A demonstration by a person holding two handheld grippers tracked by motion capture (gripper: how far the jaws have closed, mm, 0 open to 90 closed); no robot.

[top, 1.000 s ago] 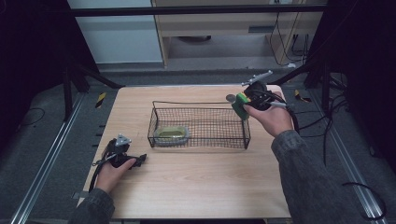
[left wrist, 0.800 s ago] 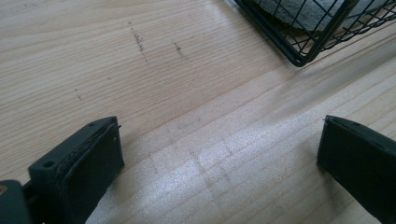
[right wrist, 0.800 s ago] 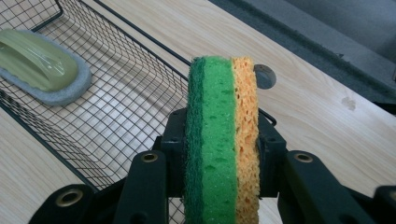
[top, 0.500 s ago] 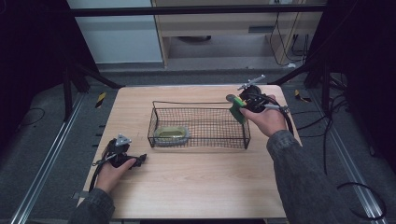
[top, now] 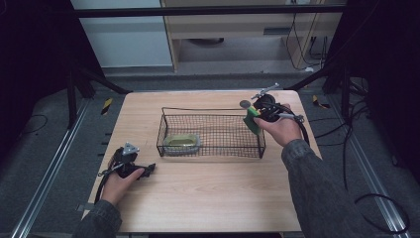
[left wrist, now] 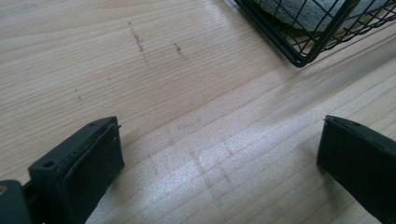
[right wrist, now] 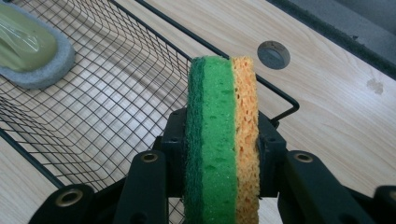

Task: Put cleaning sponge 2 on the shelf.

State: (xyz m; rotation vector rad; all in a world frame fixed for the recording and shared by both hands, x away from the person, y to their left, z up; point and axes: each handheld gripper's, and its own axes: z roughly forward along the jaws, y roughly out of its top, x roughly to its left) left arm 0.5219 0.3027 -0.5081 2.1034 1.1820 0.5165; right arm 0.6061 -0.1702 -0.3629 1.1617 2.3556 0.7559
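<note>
My right gripper [top: 255, 118] is shut on a green and orange sponge [right wrist: 223, 135], gripped upright between both jaws. In the high view that sponge [top: 251, 120] hangs over the right end of a black wire basket [top: 210, 130]. A grey tray with a green pack [top: 181, 143] lies inside the basket at its left end; it appears in the right gripper view as the tray [right wrist: 29, 51] at top left. My left gripper [top: 130, 159] rests low on the wooden table [top: 208, 193] at the front left, open, with bare wood between its jaws [left wrist: 219, 163].
A basket corner [left wrist: 303, 49] sits ahead of the left gripper. A round grey hole cover [right wrist: 273, 53] lies in the table beyond the basket's right end. Black frame bars and cables flank the table, and a cabinet stands behind it.
My right hand has sunk and shifted slightly left with the sponge, coming lower over the basket's right end. The left hand and gripper have stayed put.
</note>
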